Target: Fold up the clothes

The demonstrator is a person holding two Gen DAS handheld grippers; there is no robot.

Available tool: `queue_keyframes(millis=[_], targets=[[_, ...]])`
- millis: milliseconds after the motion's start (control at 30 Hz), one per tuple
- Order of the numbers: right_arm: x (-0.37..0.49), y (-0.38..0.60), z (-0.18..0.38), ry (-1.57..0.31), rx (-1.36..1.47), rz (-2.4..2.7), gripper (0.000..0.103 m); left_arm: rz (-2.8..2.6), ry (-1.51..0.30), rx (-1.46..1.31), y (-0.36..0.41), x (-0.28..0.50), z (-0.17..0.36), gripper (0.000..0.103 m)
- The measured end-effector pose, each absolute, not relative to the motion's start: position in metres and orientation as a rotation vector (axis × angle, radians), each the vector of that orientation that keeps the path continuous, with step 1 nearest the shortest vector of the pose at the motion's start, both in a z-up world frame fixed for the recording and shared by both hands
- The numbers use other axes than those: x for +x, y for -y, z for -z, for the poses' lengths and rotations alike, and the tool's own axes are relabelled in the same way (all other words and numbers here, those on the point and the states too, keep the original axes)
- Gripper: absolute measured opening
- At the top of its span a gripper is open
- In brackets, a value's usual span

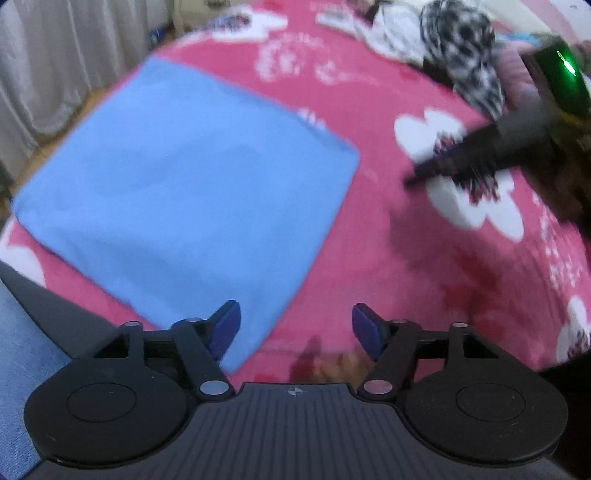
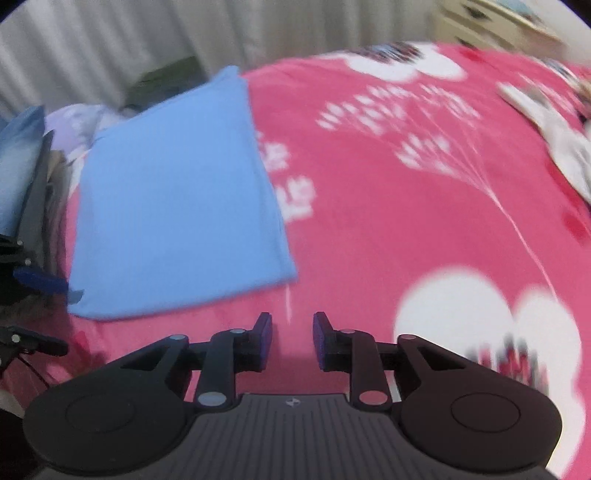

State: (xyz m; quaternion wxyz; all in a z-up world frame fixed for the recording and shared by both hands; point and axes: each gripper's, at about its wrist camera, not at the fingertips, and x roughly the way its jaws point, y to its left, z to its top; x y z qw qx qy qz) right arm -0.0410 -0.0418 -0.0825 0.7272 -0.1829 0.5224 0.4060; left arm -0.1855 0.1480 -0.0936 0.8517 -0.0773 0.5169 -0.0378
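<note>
1. Left wrist view only: a pile of unfolded clothes (image 1: pixel 439 40), black-and-white patterned and white, lies at the far side of the bed, well apart from the folded piece. The right tongs (image 1: pixel 417 175) show here as a dark blurred shape over a white flower print.
2. Right wrist view only: a pale dresser (image 2: pixel 491 26) stands beyond the bed, and the left tongs (image 2: pixel 35 310) show at the left edge, one blue pad at the folded piece's near corner; contact cannot be told.
3. Left tongs (image 1: pixel 295 332): jaws wide apart, nothing between them; the near corner of the blue folded cloth (image 1: pixel 177 192) lies beneath the left pad.
4. Right tongs (image 2: pixel 291 341): jaws partly apart, empty, over bare bedspread just beside the blue folded cloth (image 2: pixel 177 206).
5. The cloth lies flat as a neat rectangle on the pink flowered bedspread (image 2: pixel 406 229).
6. Pale curtains (image 2: pixel 147 40) hang behind the bed.
</note>
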Motion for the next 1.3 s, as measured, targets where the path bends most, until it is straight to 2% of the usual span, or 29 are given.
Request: queue_keyframes(millis=[33,100,167,267,400,467,600,1067,1300], targets=[[-0.051,0.050,0.078,-1.155,-0.381,-0.884,0.042,0.068,-1.069,-0.154,-0.145,-0.184,0.091,0.072],[-0.072,0.065,0.071,-1.133,-0.342,-0.862,0.046,0.038,-1.040,-0.148,-0.140,-0.182,0.089,0.081],[-0.092,0.075,0.065,-1.073,-0.304,-0.830,0.057,0.007,-1.022,-0.146,-0.135,-0.178,0.085,0.084],[-0.104,0.079,0.059,-1.029,-0.278,-0.828,0.063,-0.048,-0.996,-0.148,-0.130,-0.181,0.077,0.085],[-0.116,0.072,0.049,-1.027,-0.322,-0.825,0.066,-0.129,-0.928,-0.157,-0.130,-0.188,0.067,0.093],[-0.121,0.074,0.046,-1.002,-0.320,-0.838,0.074,-0.172,-0.900,-0.162,-0.130,-0.191,0.062,0.094],[-0.117,0.079,0.044,-1.016,-0.297,-0.824,0.074,-0.236,-0.878,-0.176,-0.131,-0.195,0.058,0.096],[-0.120,0.084,0.033,-1.002,-0.245,-0.842,0.093,-0.324,-0.851,-0.209,-0.139,-0.206,0.041,0.098],[-0.127,0.077,0.008,-0.895,-0.309,-0.893,0.098,-0.386,-0.758,-0.218,-0.136,-0.204,0.017,0.103]])
